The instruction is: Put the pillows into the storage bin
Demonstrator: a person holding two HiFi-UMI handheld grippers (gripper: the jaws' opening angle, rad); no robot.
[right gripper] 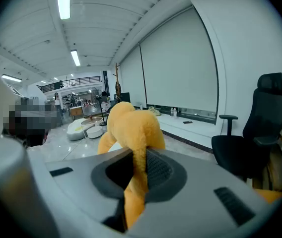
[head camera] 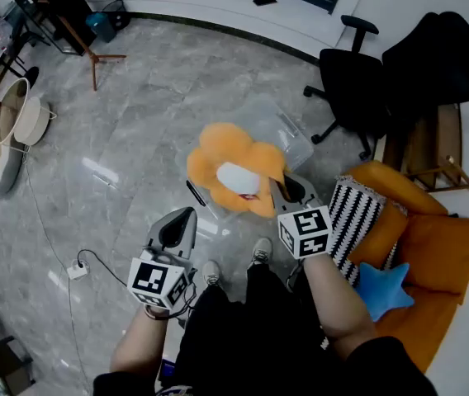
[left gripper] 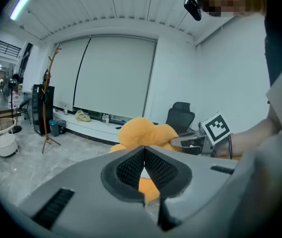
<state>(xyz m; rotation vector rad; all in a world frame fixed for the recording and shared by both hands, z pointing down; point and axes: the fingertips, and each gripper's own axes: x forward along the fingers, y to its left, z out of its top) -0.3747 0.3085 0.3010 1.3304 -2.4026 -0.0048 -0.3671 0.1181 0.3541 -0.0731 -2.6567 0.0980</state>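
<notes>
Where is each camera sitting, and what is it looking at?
Head view: on the person's head, looking steeply down at the grey floor; arms, legs, shoes show.
Left gripper view: on the left gripper, facing a window wall; jaws closed, empty.
Right gripper view: on the right gripper, jaws clamping the fluffy orange flower-shaped pillow.
Shared: all three show that pillow.

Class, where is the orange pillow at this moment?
Head view, centre: the orange pillow hangs from the right gripper, over the clear storage bin.

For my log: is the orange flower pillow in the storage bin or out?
Out. The right gripper is shut on one petal, holding the orange flower pillow up near the storage bin.
</notes>
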